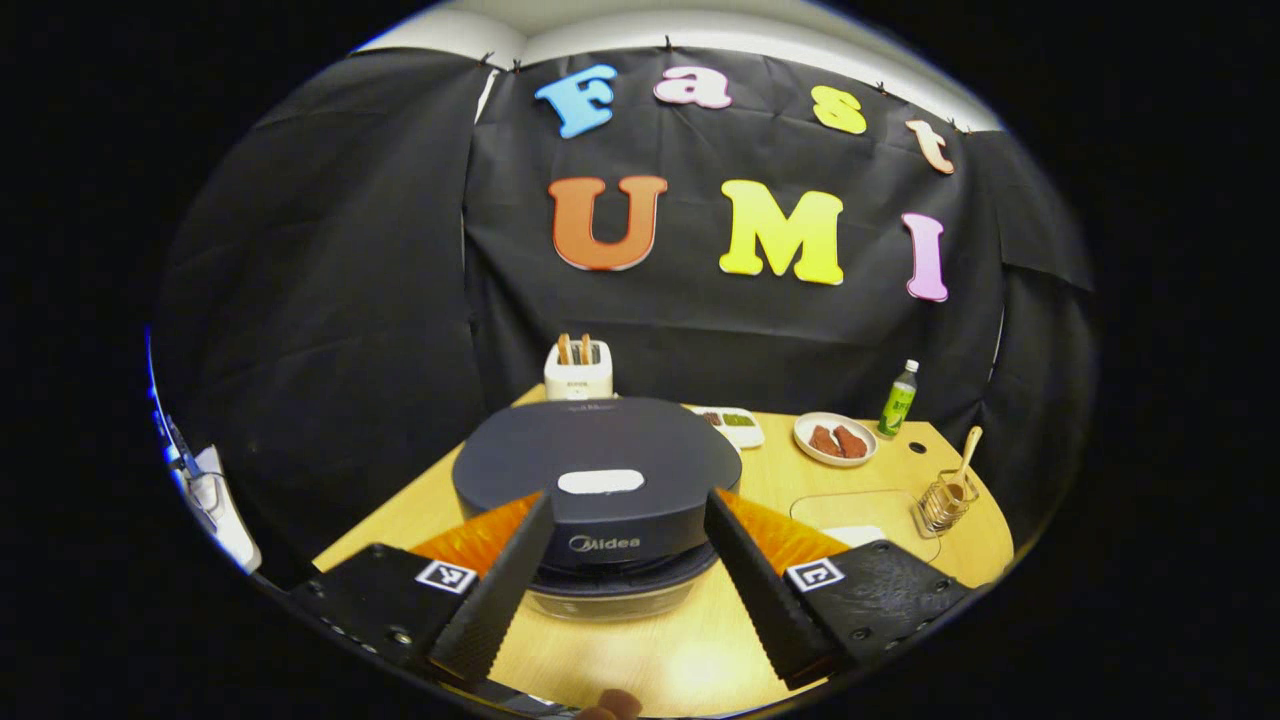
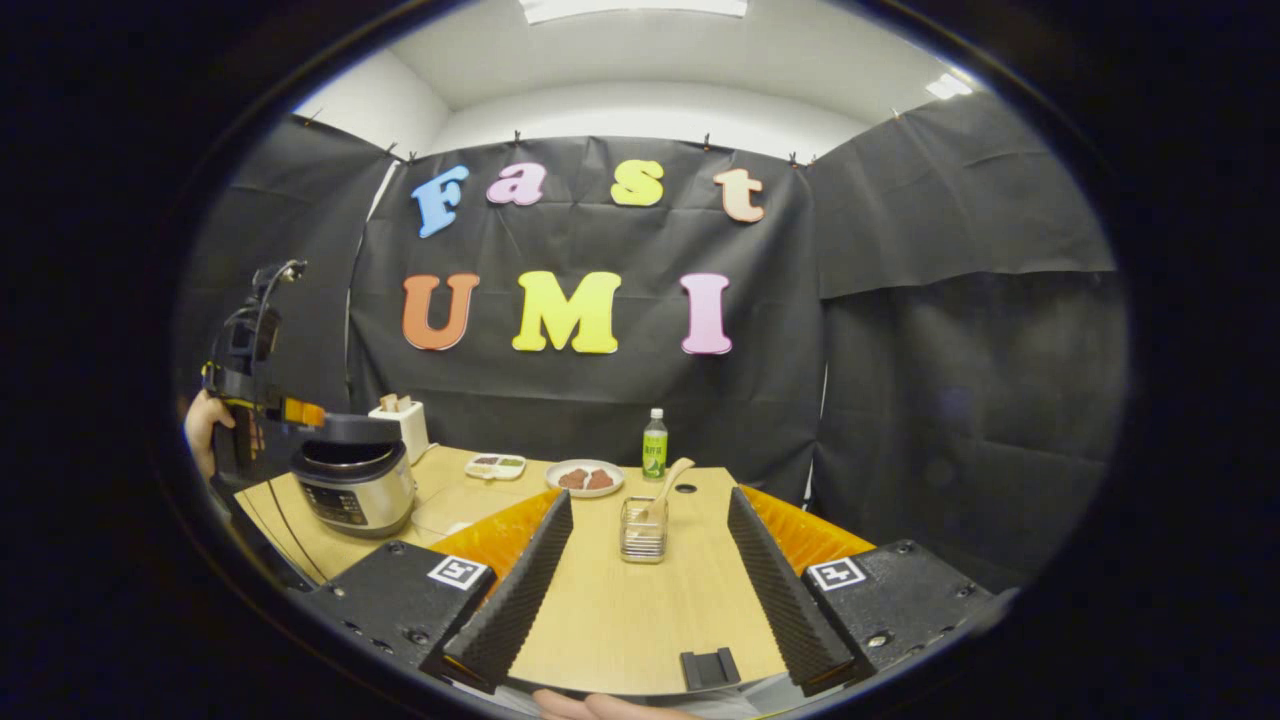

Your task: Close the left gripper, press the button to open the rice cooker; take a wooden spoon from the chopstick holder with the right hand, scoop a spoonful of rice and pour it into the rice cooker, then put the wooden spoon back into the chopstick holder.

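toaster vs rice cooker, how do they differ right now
The toaster is pale and boxy; the rice cooker is round, with a dark lid over a metallic body. The toaster stands at the table's back edge by the wall; the rice cooker sits nearer, just beyond the open left gripper. The toaster has brown slices standing in its top slots; the rice cooker's lid is down. Both rest on the wooden table.

We hold our left gripper point(image 1: 628, 520) with jaws spread wide, a fingertip point(image 1: 608, 705) showing beneath it. Our right gripper point(image 2: 648, 520) is likewise spread apart, level, pointing forward.
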